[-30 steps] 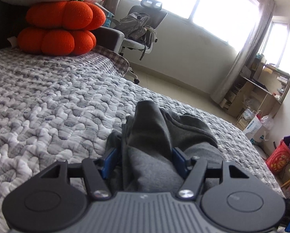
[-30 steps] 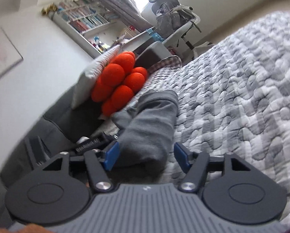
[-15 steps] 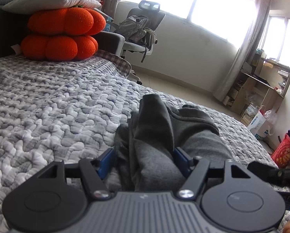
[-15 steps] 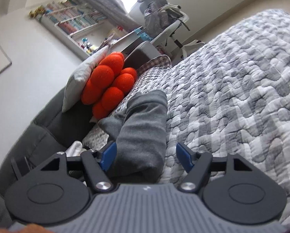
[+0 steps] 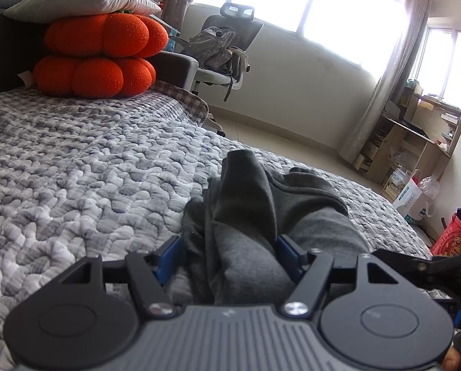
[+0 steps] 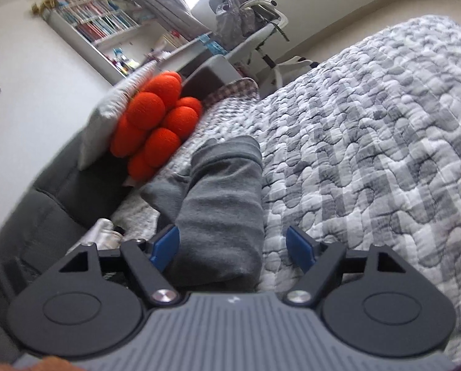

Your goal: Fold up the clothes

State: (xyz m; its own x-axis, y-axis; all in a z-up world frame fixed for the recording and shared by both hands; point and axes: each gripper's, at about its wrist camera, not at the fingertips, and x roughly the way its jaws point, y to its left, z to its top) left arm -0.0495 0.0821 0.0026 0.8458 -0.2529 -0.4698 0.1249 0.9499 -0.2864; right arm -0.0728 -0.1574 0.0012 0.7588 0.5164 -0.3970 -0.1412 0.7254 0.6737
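Left wrist view: the left gripper [image 5: 229, 255] fills the bottom of the frame, its blue fingers [image 5: 168, 255] set fairly wide on either side of a bunched grey garment [image 5: 249, 216] lying on the quilted bed [image 5: 91, 170]; whether they press it is unclear. Orange cushions [image 5: 97, 55] sit at upper left.

Right wrist view: the right gripper [image 6: 233, 249] is opening, fingers [image 6: 300, 249] wide; the folded grey garment [image 6: 224, 204] lies between them at centre, clear of the right finger.
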